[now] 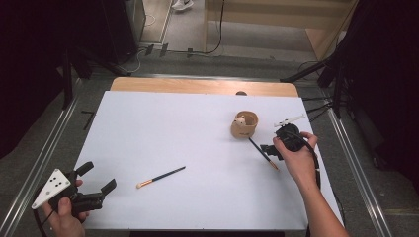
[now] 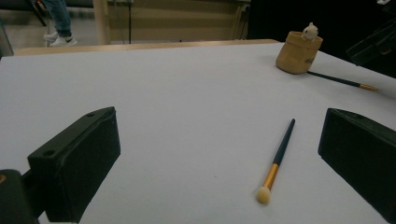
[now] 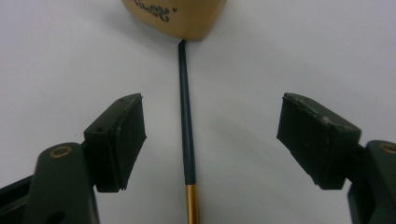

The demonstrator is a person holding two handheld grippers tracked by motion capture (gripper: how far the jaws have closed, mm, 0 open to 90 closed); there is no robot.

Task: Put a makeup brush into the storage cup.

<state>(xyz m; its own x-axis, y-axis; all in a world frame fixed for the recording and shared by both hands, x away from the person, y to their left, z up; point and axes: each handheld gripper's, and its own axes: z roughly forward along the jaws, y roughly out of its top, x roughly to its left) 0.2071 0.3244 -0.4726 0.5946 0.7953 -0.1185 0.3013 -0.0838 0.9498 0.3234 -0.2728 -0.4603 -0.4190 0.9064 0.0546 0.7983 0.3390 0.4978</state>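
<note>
A white table (image 1: 197,128) with a wooden far edge stands on grey floor (image 1: 188,29) between dark stands. The right gripper (image 3: 210,140), jaws apart, straddles a dark brush (image 3: 186,116) untouched, beside the tan cup (image 1: 244,124) at far right. The left gripper (image 1: 94,185) rests released near left, a second brush (image 1: 160,177) lying mid-table.

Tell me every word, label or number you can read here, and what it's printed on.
No text here can be read.
Tan cup: dark print on its side, in the right gripper view, blurred and cut off by the picture's top edge.
Same print in the high view: too small to read.
</note>
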